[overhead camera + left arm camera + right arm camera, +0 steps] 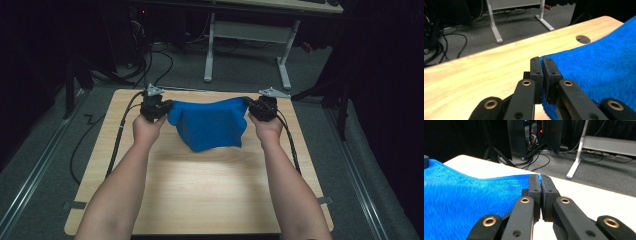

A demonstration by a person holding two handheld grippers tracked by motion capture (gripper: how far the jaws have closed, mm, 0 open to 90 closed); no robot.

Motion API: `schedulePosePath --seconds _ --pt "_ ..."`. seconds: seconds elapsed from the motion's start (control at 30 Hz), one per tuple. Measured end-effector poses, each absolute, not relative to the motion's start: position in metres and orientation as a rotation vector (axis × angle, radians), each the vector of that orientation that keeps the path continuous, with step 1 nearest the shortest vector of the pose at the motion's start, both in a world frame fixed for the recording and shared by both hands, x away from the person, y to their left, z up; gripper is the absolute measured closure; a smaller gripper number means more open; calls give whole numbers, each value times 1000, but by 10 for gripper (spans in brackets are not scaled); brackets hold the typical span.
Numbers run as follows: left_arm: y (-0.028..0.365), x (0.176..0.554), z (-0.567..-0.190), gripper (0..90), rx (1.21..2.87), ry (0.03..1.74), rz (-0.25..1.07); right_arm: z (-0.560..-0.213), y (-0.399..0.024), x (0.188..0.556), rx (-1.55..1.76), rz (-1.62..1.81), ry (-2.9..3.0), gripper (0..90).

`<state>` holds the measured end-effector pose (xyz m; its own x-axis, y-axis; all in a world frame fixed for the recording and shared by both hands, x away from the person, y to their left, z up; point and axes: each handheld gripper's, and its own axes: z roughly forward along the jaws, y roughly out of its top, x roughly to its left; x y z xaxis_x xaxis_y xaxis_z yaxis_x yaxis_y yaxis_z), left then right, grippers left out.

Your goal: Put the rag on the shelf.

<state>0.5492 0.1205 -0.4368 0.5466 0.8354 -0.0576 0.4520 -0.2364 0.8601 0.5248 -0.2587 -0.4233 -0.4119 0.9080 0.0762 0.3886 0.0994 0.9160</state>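
A blue towel hangs stretched between my two grippers over the far half of the wooden table, its lower edge sagging toward the tabletop. My left gripper is shut on the towel's left corner. My right gripper is shut on its right corner. In the left gripper view the jaws pinch the blue towel at its corner, gripper just above the wood. In the right gripper view the gripper clamps the edge of the blue towel, which spreads away to the left.
A round hole sits in the table near its far corner. Beyond the table stands a white desk frame on grey carpet, with black cables on the floor. Each gripper's cable trails back along the table sides.
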Motion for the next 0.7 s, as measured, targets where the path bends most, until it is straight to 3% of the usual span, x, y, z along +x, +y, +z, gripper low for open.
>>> schedulePosePath --seconds 0.7 --pt "119 538 -484 876 1918 1074 405 -478 -244 513 1321 1237 1982 888"
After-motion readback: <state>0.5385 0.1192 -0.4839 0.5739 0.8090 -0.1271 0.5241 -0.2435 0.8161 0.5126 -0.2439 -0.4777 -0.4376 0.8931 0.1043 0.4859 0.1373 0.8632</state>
